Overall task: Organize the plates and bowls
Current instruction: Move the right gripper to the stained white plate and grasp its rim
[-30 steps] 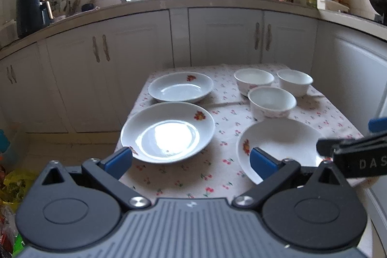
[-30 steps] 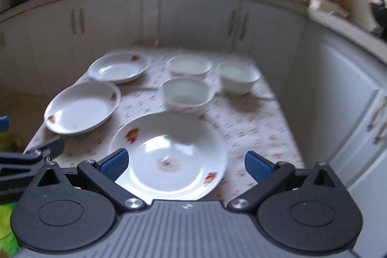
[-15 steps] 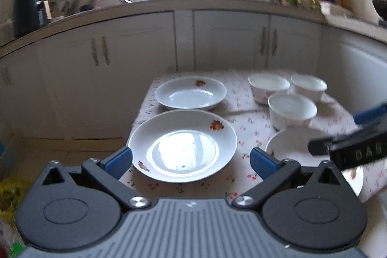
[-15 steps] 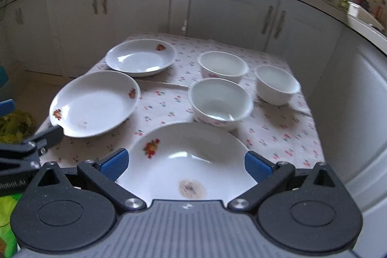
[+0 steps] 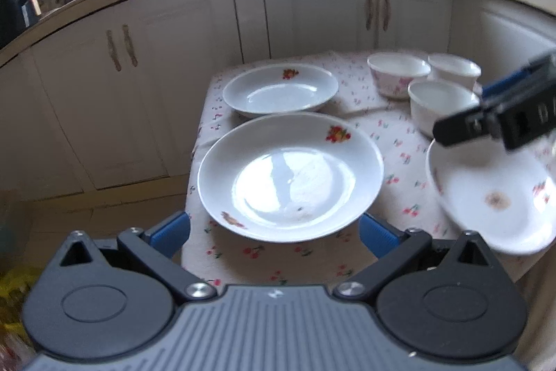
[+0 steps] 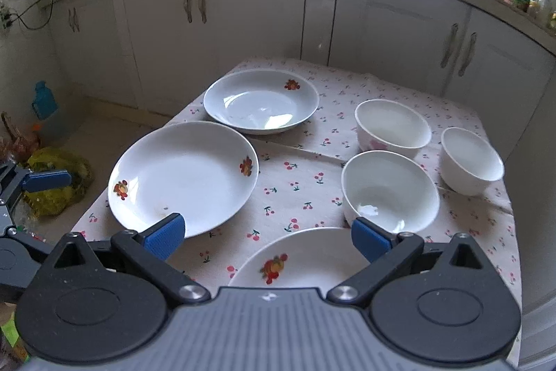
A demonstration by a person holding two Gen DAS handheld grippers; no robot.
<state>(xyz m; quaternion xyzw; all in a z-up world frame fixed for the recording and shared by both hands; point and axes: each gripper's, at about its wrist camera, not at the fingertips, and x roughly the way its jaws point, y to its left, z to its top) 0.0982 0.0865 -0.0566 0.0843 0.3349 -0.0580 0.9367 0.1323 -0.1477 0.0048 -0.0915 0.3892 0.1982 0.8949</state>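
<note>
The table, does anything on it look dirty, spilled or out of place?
The near plate has a brownish smudge at its centre, and the left plate shows small marks near its front rim. The tablecloth is creased. Nothing looks spilled or broken.

We note two identical handheld units. The left gripper [image 5: 272, 232] has a grey ribbed central housing bearing a small white mark, flanked by two black rounded casings with circular recesses and triangular cut-outs. Black link bars, each pinned by a silver screw, carry blue textured fingertips [image 5: 373, 233]. The right gripper [image 6: 266, 233] matches: grey ribbed body, black casings, silver screws, blue pads [image 6: 163, 235]. Seen from the left camera, its black side carries partial white lettering and a blue strip.
</note>
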